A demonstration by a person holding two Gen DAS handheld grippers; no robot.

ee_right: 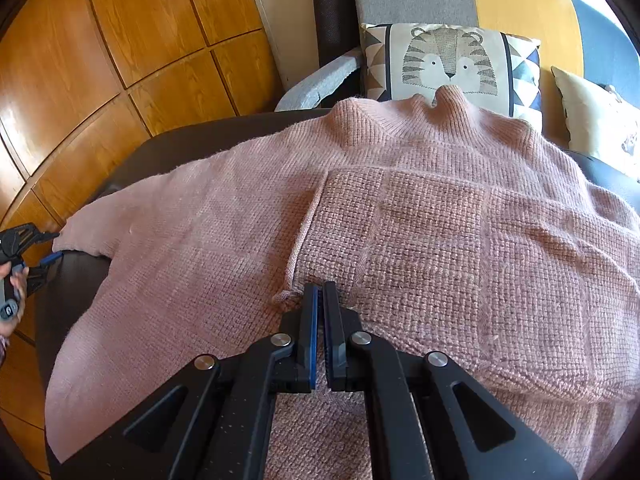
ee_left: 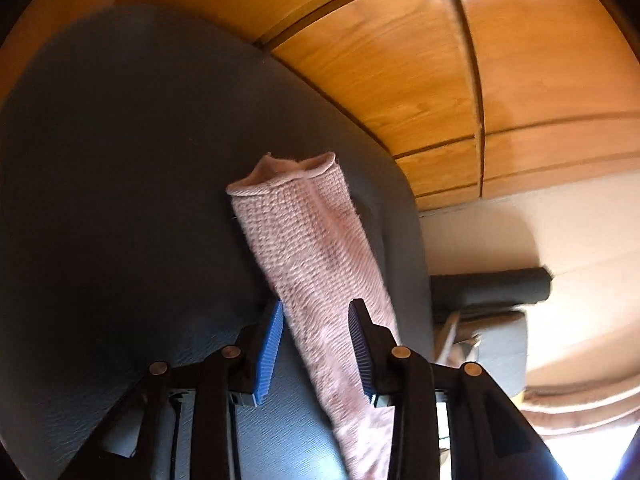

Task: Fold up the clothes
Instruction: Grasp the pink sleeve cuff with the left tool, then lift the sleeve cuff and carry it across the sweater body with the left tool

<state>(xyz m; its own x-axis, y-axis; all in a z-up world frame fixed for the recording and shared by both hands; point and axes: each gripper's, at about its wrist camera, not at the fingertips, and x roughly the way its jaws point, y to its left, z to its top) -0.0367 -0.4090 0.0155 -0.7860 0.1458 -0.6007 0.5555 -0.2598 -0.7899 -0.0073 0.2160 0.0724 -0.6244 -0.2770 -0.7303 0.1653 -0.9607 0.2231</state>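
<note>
A pink knit sweater (ee_right: 224, 216) lies spread flat on a dark table (ee_right: 160, 144), its collar toward the sofa. One sleeve is folded across the body, and its cuff (ee_right: 286, 296) lies just left of my right gripper (ee_right: 321, 286). That gripper is shut and rests on the knit with nothing visibly between its tips. The other sleeve (ee_left: 308, 240) stretches out over the table (ee_left: 120, 160). It runs between the blue pads (ee_left: 270, 350) of my left gripper (ee_left: 316, 308), which is open around it. The same gripper (ee_right: 44, 246) shows at the sleeve end, held by a hand (ee_right: 14, 284).
Wooden cabinet doors (ee_right: 100, 60) stand to the left of the table. Behind it is a sofa with a tiger cushion (ee_right: 448, 64) and a cream cushion (ee_right: 596, 116). A grey padded seat (ee_left: 500, 344) and a dark roll (ee_left: 492, 286) sit past the table edge.
</note>
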